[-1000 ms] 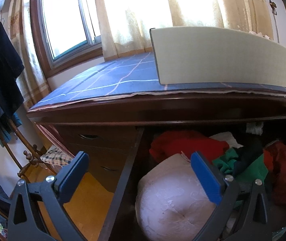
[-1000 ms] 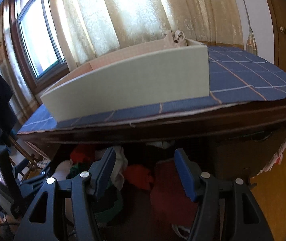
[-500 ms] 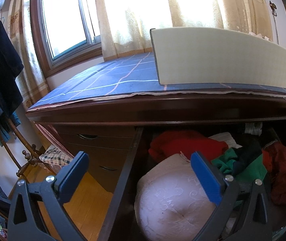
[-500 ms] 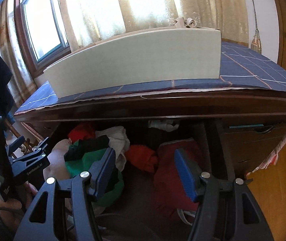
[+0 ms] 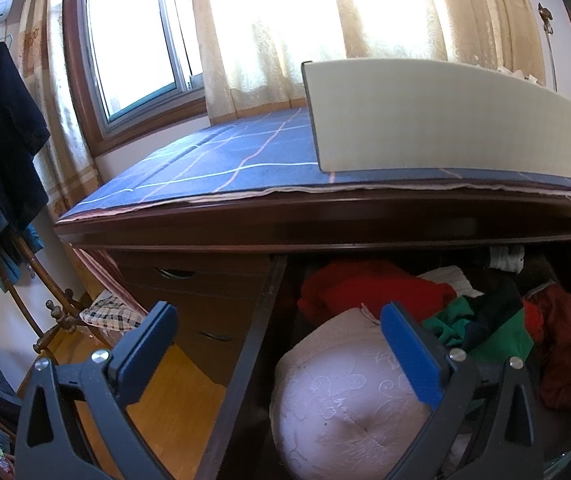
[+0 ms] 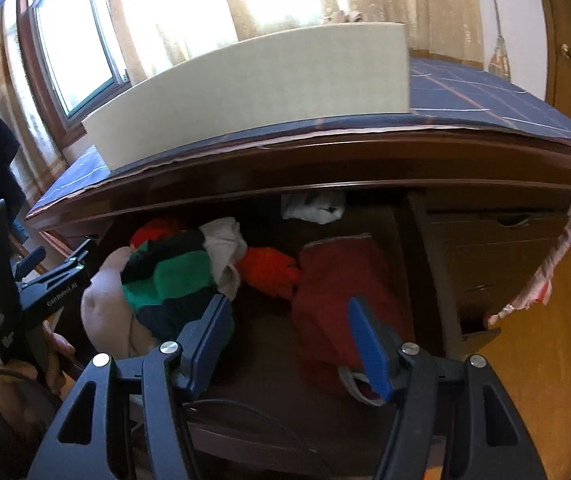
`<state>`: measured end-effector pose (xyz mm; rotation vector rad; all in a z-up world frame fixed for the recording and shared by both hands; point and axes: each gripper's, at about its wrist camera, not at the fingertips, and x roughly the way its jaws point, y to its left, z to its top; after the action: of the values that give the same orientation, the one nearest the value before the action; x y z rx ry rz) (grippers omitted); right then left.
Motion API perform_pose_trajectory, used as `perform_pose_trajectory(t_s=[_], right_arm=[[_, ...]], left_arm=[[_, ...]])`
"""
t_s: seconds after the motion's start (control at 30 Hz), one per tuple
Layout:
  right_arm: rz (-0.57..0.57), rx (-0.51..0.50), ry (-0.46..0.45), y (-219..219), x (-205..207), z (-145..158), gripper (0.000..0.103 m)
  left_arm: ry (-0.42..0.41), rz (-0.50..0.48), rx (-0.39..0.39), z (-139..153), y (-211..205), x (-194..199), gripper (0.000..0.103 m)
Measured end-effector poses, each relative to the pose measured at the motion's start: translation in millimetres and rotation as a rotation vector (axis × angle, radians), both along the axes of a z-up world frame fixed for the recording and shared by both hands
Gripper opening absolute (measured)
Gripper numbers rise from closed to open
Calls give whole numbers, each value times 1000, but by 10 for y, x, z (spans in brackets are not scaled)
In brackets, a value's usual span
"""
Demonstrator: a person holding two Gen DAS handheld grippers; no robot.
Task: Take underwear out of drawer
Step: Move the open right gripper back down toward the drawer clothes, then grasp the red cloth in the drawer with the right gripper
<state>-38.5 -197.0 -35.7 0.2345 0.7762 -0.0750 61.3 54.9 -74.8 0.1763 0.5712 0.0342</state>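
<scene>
Dark red underwear (image 6: pixel 337 300) long axis front-to-back in drawer (image 6: pixel 421 264); right claw (image 6: pixel 289 344) released, left claw (image 5: pixel 281 344) released.

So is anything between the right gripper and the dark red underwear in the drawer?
Nothing visible. The right gripper, jaws open, points into the open drawer, and the dark red underwear lies uncovered just ahead of it.

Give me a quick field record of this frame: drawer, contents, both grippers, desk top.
drawer: pulled open, full of loose clothes
contents: dark red garment, green and navy garment, pale lacy item, white cloth at the back
right gripper: open, empty, above the drawer
left gripper: open, empty, over the drawer's left side
desk top: white box on blue checked cloth
</scene>
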Motion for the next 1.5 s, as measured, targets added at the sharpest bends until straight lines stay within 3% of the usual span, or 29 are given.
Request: perform_pose_trajectory(t_s=[0.27, 0.47, 0.63, 0.9, 1.17, 1.5], right_arm=[[-43, -30, 23, -271, 61, 43, 63], [13, 22, 152, -320, 331, -90, 63], [66, -41, 257, -265, 596, -203, 63], [100, -43, 460, -265, 992, -601, 63], [133, -160, 528, -145, 1158, -705, 67], [177, -97, 594, -154, 1291, -884, 72]], left_arm=[[11, 2, 24, 2, -35, -37, 103], [7, -3, 29, 5, -31, -51, 102], [6, 2, 32, -2, -32, -47, 102], [21, 2, 36, -15, -35, -36, 102], [28, 3, 36, -20, -34, -34, 102], [32, 5, 28, -26, -25, -35, 102]])
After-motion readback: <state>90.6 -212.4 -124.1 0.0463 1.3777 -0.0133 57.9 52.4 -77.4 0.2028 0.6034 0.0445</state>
